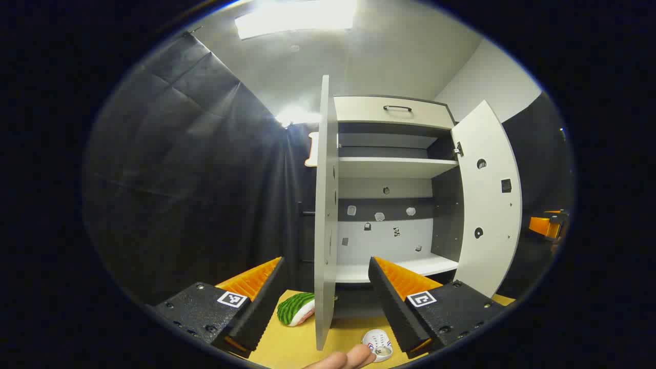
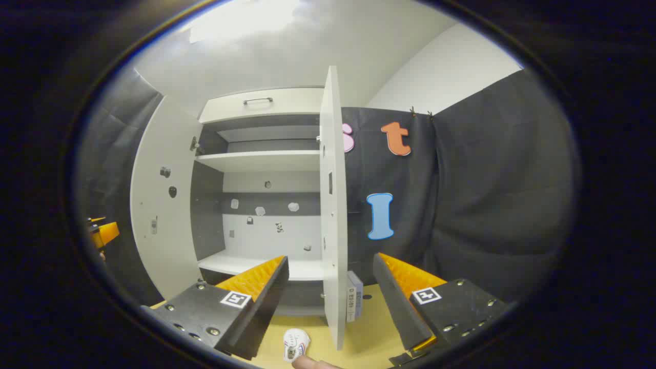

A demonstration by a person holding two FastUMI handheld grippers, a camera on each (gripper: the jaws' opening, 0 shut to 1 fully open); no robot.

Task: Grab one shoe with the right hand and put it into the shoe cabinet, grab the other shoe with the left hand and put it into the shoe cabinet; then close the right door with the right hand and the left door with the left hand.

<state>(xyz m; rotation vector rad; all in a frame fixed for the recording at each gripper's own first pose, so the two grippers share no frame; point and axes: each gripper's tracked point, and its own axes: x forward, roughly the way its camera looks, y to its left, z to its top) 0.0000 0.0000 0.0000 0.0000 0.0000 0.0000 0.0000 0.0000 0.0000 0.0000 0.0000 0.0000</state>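
1. Left gripper view: the left gripper [image 1: 326, 287] has its fingers spread wide and holds nothing; the edge of the shoe cabinet's left door [image 1: 326, 215] stands in the gap between them, touching neither finger
2. The gripper points level at the shoe cabinet [image 1: 394, 169], whose two doors both stand open, the right door [image 1: 487, 205] swung out on the far side; its shelves are bare
3. Low on the yellow bench [image 1: 292, 348] lie a white shoe [image 1: 378, 343] just beside the inner edge of the right-hand finger, and a green striped, watermelon-like thing [image 1: 295, 308] near the left-hand finger (what it is I cannot tell)
4. A fingertip of a person's hand [image 1: 348, 359] shows at the bottom edge, touching the white shoe
5. At the far right edge, a bit of the other gripper [image 1: 546, 225] is seen beyond the right door
6. Right gripper view: the right gripper [image 2: 332, 289] is likewise wide open and empty, aimed level at the cabinet, with the right door's edge [image 2: 333, 205] between its fingers
7. The white shoe [image 2: 296, 344] lies on the bench below, beside the left-hand finger; a small box [image 2: 354, 302] stands against the door's foot
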